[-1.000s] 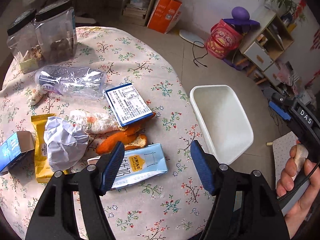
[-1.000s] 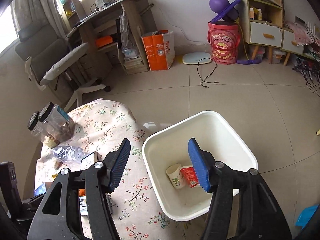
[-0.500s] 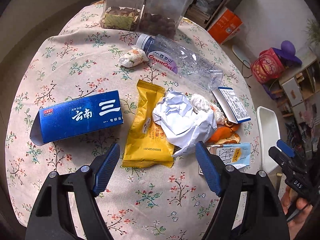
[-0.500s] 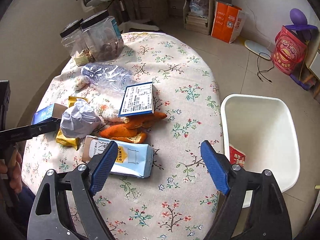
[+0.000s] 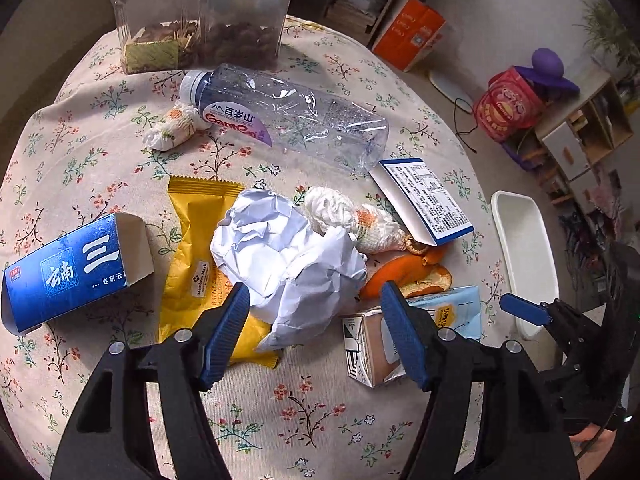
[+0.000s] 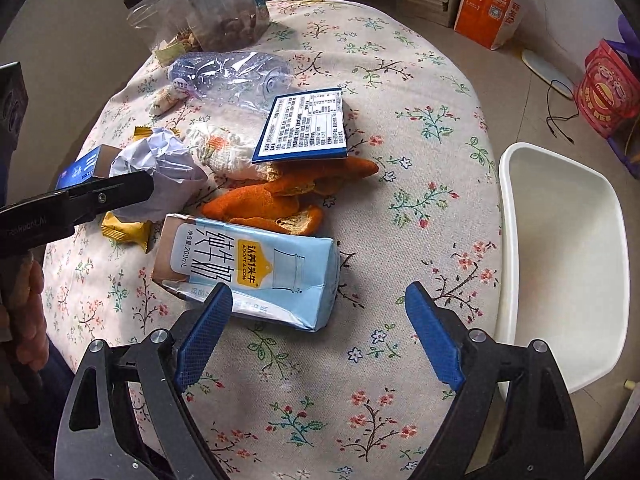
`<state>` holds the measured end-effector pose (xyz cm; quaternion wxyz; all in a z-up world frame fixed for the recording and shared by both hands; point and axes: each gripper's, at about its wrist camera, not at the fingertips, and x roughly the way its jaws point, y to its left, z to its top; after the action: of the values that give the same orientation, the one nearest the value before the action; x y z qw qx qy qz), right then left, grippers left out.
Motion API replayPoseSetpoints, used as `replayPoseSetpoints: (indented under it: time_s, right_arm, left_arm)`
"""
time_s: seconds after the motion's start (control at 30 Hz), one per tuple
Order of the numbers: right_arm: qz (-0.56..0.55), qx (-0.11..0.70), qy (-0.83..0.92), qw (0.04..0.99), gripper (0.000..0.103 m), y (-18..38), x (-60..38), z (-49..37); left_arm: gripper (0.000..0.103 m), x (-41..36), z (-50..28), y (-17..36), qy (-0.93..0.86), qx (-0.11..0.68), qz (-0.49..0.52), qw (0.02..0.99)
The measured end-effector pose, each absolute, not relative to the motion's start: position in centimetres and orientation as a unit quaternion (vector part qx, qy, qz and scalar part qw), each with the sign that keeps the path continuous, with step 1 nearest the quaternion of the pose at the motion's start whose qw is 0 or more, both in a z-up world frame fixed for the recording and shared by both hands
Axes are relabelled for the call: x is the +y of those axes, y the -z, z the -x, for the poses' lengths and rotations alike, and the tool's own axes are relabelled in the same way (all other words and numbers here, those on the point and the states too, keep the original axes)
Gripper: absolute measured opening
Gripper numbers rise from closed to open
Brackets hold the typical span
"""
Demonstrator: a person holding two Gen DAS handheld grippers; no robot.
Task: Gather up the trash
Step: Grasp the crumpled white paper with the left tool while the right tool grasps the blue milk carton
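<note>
Between the spread fingers of the left gripper (image 5: 314,308), crumpled paper (image 5: 286,256) looks light and squashy; pinch its bulk. Right gripper (image 6: 318,312) gapes over the milk carton (image 6: 256,276).

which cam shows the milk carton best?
Right wrist. The milk carton lies in full view just ahead of the open right gripper, printed face up and readable. In the left wrist view the carton is mostly hidden behind a finger of the open left gripper.
</note>
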<state>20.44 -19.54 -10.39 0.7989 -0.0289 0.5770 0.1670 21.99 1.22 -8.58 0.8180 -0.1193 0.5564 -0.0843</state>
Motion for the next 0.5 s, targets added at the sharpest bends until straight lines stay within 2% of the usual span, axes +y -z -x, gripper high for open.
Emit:
replayPoseSetpoints:
  time_s: [0.13,0.23,0.3,0.33,0.4,0.43,0.5]
  right_arm:
    - [0.007,0.595,-0.168,0.786,0.083,11.7,-19.7,-21.1]
    - [-0.018,0.611,-0.176,0.772,0.077,12.8,-19.7,-21.5]
    - [-0.036,0.611,-0.192,0.767,0.064,12.9,-19.5,-21.5]
    - [-0.045,0.611,-0.206,0.763,0.053,12.7,-19.4,-21.4]
    - [-0.028,0.604,-0.208,0.769,0.048,12.1,-18.9,-21.1]
    - [-0.021,0.6,-0.209,0.772,0.044,11.8,-18.8,-21.0]
    - [-0.025,0.59,-0.215,0.778,0.037,10.8,-19.1,-20.8]
  left_arm:
    - [0.037,1.0,-21.9,8.3,0.091,0.549,0.106,0.824]
    - [0.036,1.0,-21.6,7.8,0.105,0.545,0.124,0.823]
    - [0.036,0.8,-21.4,7.5,0.111,0.542,0.123,0.824]
    - [0.036,0.8,-21.3,7.5,0.112,0.541,0.12,0.825]
    - [0.033,0.7,-21.2,7.5,0.111,0.541,0.116,0.826]
    - [0.028,0.8,-21.2,7.5,0.11,0.543,0.118,0.824]
    - [0.025,1.0,-21.1,7.6,0.113,0.545,0.129,0.821]
